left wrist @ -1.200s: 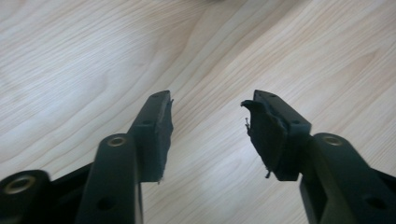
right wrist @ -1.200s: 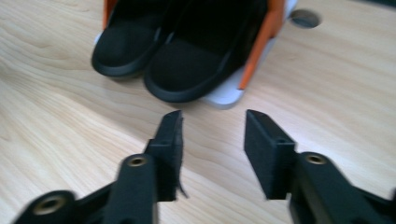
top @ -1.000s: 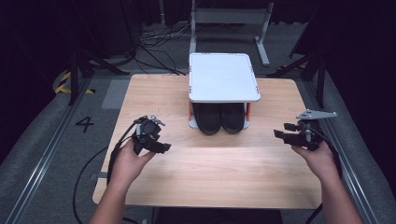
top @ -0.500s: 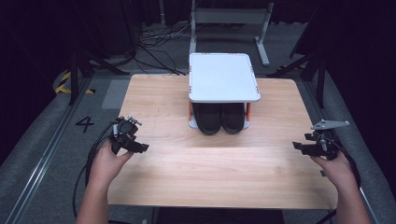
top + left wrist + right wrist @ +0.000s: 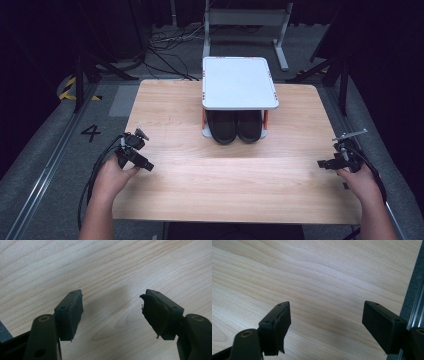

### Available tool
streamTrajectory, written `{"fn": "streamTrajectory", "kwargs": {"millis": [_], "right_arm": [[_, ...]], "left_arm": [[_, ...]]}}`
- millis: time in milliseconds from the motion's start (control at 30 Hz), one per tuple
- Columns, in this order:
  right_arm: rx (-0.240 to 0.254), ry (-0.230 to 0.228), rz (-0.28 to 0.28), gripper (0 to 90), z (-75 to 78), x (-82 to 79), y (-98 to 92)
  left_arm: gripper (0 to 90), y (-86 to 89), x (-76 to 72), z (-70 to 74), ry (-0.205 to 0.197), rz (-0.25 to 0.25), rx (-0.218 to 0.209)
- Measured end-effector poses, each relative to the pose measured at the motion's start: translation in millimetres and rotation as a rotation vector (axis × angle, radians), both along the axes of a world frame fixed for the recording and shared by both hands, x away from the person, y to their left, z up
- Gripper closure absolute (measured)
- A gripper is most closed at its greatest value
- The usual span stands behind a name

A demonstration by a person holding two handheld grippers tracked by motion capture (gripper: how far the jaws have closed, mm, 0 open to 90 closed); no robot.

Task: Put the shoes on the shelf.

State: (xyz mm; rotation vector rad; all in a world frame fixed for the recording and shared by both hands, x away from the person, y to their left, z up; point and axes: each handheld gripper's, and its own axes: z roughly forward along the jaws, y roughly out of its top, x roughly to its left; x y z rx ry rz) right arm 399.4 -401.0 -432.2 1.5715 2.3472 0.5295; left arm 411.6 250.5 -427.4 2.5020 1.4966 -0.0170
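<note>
High view first: a small white-topped rack (image 5: 240,82) stands at the far middle of the wooden table (image 5: 220,190), and under its flat top sits a pair of black shoes (image 5: 236,126), side by side, toes toward the person's edge of the table. The rack has short orange-red legs (image 5: 203,118) at its front corners, and the shoes fill the space between them. Well apart from the rack, at the table's left edge, the left hand (image 5: 112,175) holds the left gripper (image 5: 145,165) low over the wood, jaws pointing toward the table's middle, its black cable (image 5: 92,170) looping off over the side. At the opposite edge the right hand (image 5: 357,180) holds the right gripper (image 5: 322,163), which carries a grey three-cornered plate (image 5: 350,134) on top and points inward across the table. Left gripper view looks down on bare pale wood grain between the two black jaws, which stand spread wide with nothing between them; the rubber pads (image 5: 75,312) look worn and ragged at the edges. Right gripper view shows the same: jaws wide apart over bare wood, empty, with the table's edge and a strip of grey floor and metal rail (image 5: 415,305) at the right side. Beyond the table, cables (image 5: 170,42) lie on the grey floor near a metal stand (image 5: 245,20).
</note>
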Motion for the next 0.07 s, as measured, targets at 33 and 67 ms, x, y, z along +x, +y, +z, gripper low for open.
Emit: {"fn": "streamTrajectory", "kwargs": {"millis": [33,67], "right_arm": [[0.005,0.002,-0.005,23.4,-1.4,0.6,0.6],[0.005,0.000,-0.004,23.4,-2.0,1.2,1.1]], "left_arm": [[33.1,-0.2,-0.2,-0.4,-0.004,0.003,0.004],[33.1,0.0,-0.6,-0.5,-0.017,0.003,0.007]]}}
